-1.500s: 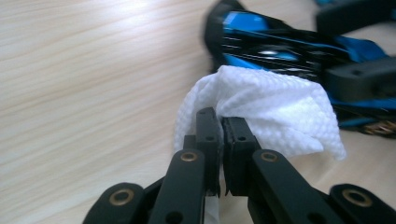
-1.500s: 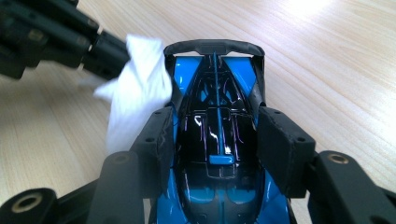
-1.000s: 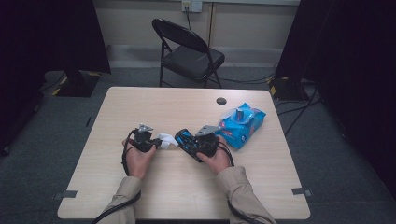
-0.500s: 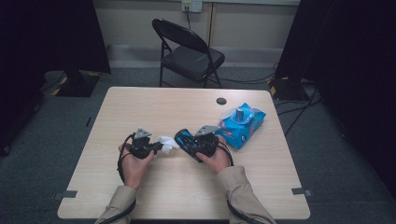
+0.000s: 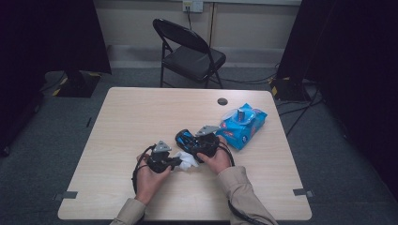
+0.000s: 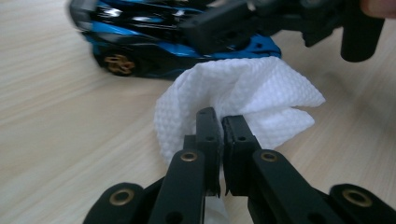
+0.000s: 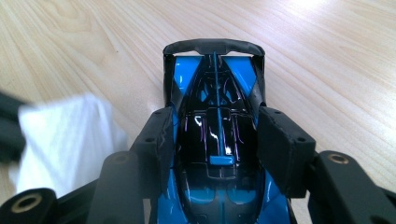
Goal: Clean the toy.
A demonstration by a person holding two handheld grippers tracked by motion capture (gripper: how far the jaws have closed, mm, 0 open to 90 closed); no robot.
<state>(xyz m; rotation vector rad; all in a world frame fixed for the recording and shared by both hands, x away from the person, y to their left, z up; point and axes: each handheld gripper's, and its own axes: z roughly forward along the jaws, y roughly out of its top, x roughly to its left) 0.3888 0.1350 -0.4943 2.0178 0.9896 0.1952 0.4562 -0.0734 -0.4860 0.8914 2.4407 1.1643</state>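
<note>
**Toy car clamped on the table, white wipe pinched beside it**

The right gripper (image 5: pixel 187 138) is clamping a glossy blue-and-black toy racing car (image 7: pixel 215 135) across its body; in the right gripper view its two black jaws are standing about half apart, one pad pressing on each flank of the car, with the car's black rear wing pointing away from the camera. In the high view the car (image 5: pixel 187 139) is sitting on the light wood-grain table (image 5: pixel 141 112), a little toward the person's side of its middle, with the person's right hand (image 5: pixel 217 159) wrapped around the gripper body.

The left gripper (image 6: pixel 220 122) is pinching a crumpled white textured wipe (image 6: pixel 243 95) between jaws that are drawn fully together, only the thin fold of the sheet lying between the pads. In the left gripper view the wipe is fanning out beyond the jaw tips and is lying just beside the side of the car (image 6: pixel 140 39), near its gold-coloured wheel; whether the cloth is actually touching the bodywork cannot be told. From above, the wipe (image 5: pixel 187 161) is showing as a white bundle between the two grippers, with the left gripper (image 5: pixel 177 161) held by the person's left hand (image 5: pixel 149 174).

A blue plastic pack of wet wipes (image 5: pixel 241 125) is lying on the table near the right gripper, toward the far right. A black folding chair (image 5: pixel 190 54) is standing beyond the table's far edge.
</note>
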